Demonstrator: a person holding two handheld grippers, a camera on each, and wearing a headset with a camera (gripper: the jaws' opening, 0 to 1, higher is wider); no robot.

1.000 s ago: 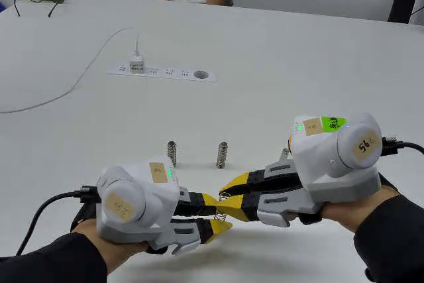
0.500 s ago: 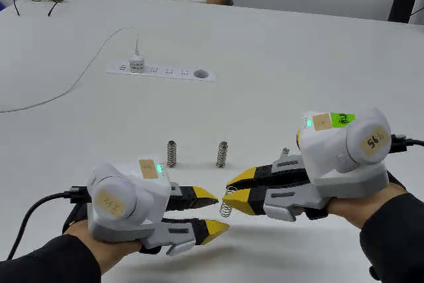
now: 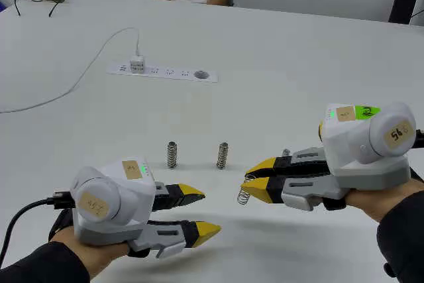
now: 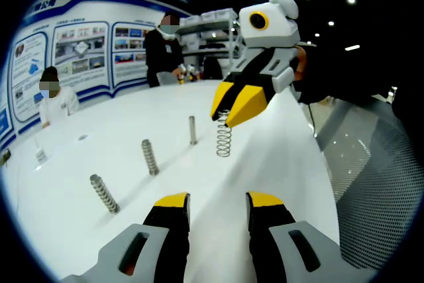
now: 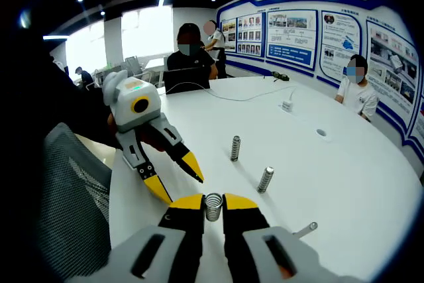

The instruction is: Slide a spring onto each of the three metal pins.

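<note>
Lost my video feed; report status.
Right tongs shut on spring. Left tongs open, empty. Two pins sprung, third pin bare. Nothing in the way.

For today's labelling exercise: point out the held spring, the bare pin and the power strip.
held spring (image 3: 244,194): head view, its lower coils.
bare pin (image 4: 192,130): left gripper view, mid-shaft.
power strip (image 3: 165,71): head view, its middle.

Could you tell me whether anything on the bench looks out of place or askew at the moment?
Nothing stands out. One spring and a second spring sit upright on pins, the third pin stands bare and upright, and the right gripper holds the last spring by one end, apart from the open left gripper.
</note>
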